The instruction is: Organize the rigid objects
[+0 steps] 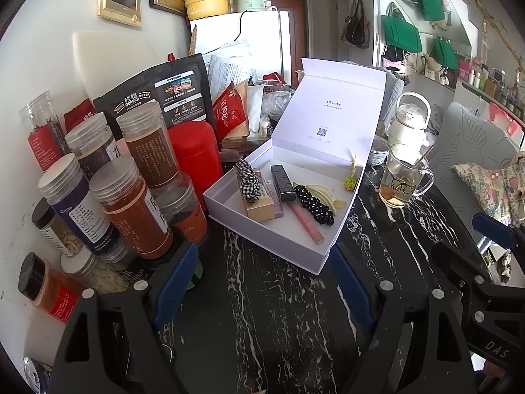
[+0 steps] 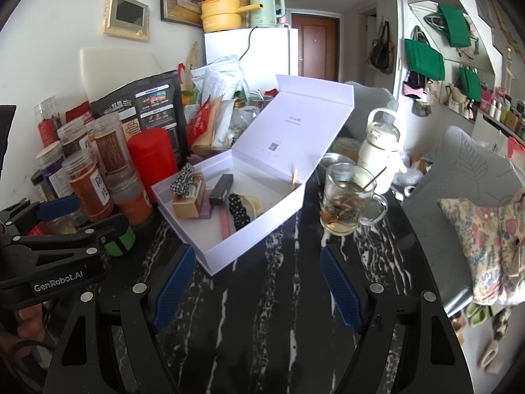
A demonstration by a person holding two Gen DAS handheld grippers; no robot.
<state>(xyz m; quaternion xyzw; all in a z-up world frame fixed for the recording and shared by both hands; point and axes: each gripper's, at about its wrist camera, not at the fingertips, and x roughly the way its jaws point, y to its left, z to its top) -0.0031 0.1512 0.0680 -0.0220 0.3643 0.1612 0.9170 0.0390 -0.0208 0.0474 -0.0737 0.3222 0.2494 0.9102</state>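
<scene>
Table: black marble top with white veining (image 1: 262,312), crowded along its far and left side, bare in front of both grippers.
White box: open gift box (image 1: 272,229) standing on the table just ahead of the grippers, its hinged lid (image 1: 331,111) propped upright behind the tray.
Box contents: gold carton (image 1: 259,208) at the left with a black-and-white checked scrunchie (image 1: 246,177) lying on it; black rectangular case (image 1: 283,182) in the middle; pink tube (image 1: 306,223) lying lengthwise towards the front wall; black polka-dot scrunchie (image 1: 313,203) beside a cream hair claw (image 1: 328,195); small green charm on a stick (image 1: 350,180) at the right wall.
Jars: cluster of clear screw-top jars (image 1: 131,203) and a red canister (image 1: 193,157) left of the box.
Glass mug: handled mug (image 1: 402,177) with amber liquid, right of the box, apart from it.
Left gripper (image 1: 262,282): blue-padded fingers spread apart over bare table, grasping nothing.
Right gripper (image 2: 259,282): fingers likewise released, nothing between them, short of the box's near corner.
</scene>
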